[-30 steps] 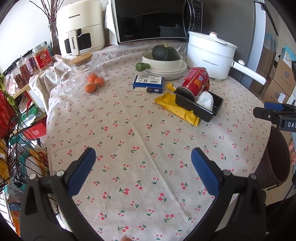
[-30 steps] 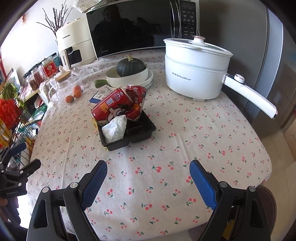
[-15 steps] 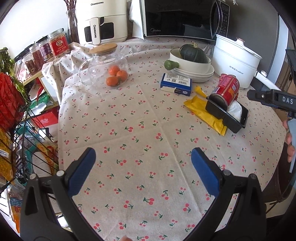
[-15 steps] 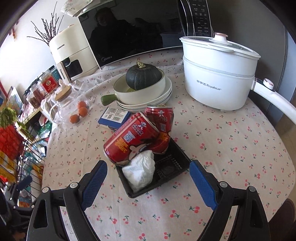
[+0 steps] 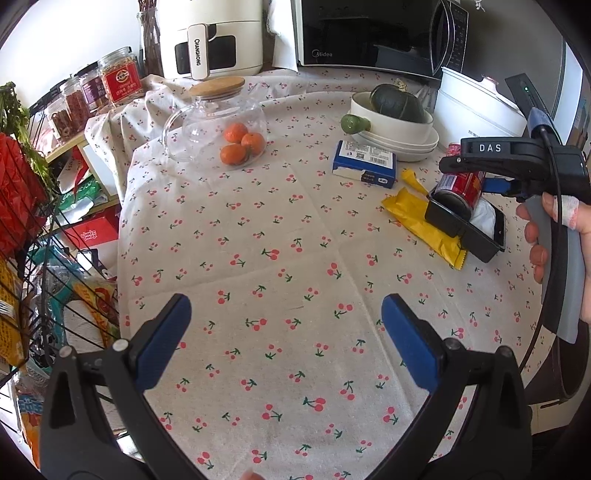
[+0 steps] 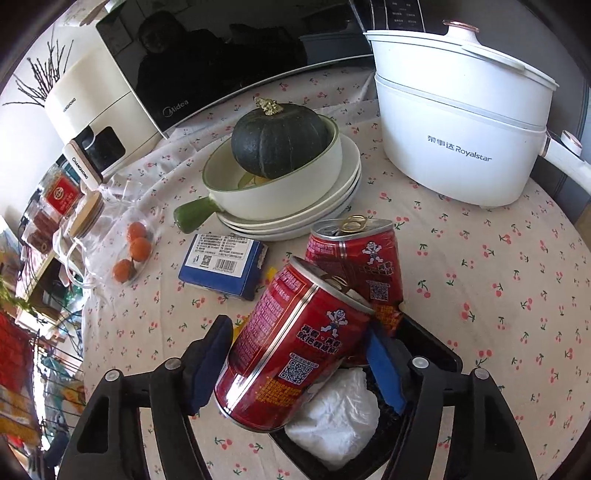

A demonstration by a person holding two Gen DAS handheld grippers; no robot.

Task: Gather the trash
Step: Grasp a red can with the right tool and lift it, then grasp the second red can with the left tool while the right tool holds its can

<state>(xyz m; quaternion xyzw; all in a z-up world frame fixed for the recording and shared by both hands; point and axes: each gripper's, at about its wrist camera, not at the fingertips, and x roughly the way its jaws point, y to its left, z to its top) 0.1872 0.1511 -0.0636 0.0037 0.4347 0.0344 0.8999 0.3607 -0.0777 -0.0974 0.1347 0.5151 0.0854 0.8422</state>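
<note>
A black plastic tray holds two red drink cans and a crumpled white tissue. The near red can leans tilted between the pads of my right gripper, whose jaws straddle it, still open. The second red can stands behind it. In the left wrist view the tray sits on a yellow wrapper at the right, with the right gripper over the can. My left gripper is open and empty above the cherry-print tablecloth.
A blue box, stacked dishes with a dark squash, a white electric pot, a glass teapot with oranges, a microwave and an air fryer stand on the table. A wire rack is left.
My right gripper has moved forward and down until its open jaws straddle the near red can. My left gripper has shifted left and the table view has swung.
</note>
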